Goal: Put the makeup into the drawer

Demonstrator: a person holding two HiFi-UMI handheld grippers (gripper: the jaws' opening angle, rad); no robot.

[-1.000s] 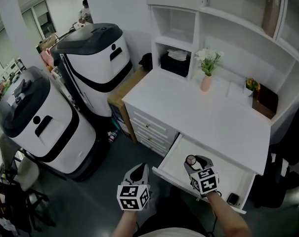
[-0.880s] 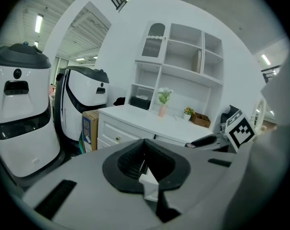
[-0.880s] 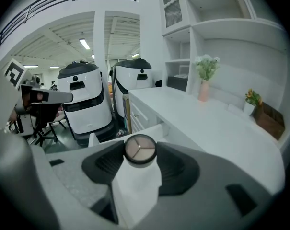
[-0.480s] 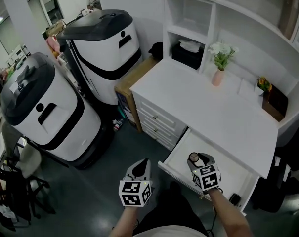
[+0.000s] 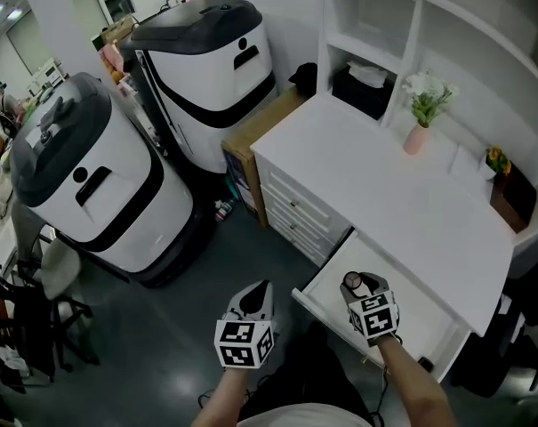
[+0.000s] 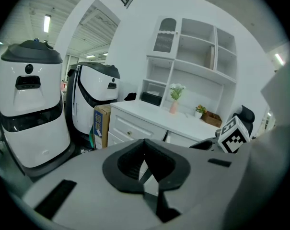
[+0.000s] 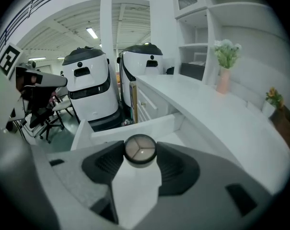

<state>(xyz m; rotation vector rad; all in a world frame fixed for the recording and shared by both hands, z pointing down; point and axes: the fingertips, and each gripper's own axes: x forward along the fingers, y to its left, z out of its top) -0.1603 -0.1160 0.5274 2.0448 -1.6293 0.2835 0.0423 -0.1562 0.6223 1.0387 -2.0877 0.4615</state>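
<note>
Makeup compact [image 7: 140, 149] is clamped in the right hand-held gripper [image 5: 358, 288], just above the open drawer [image 5: 413, 320]; setting down and release remain. The left hand-held gripper [image 6: 145, 146] is closed and empty.

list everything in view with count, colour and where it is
desk: 1, white, right side, shelves above
drawer: 1, white, pulled open under desk
makeup: 1, round, dark-rimmed, over drawer, between right jaws
vase: 1, pink, white flowers, back of desk
box: 1, brown, desk's far right
machines: 2, white and black, left of desk
carton: 1, brown, against desk's left end
left hand-held gripper: 1, grey, shut, empty, over floor
right hand-held gripper: 1, grey, shut on makeup
</note>
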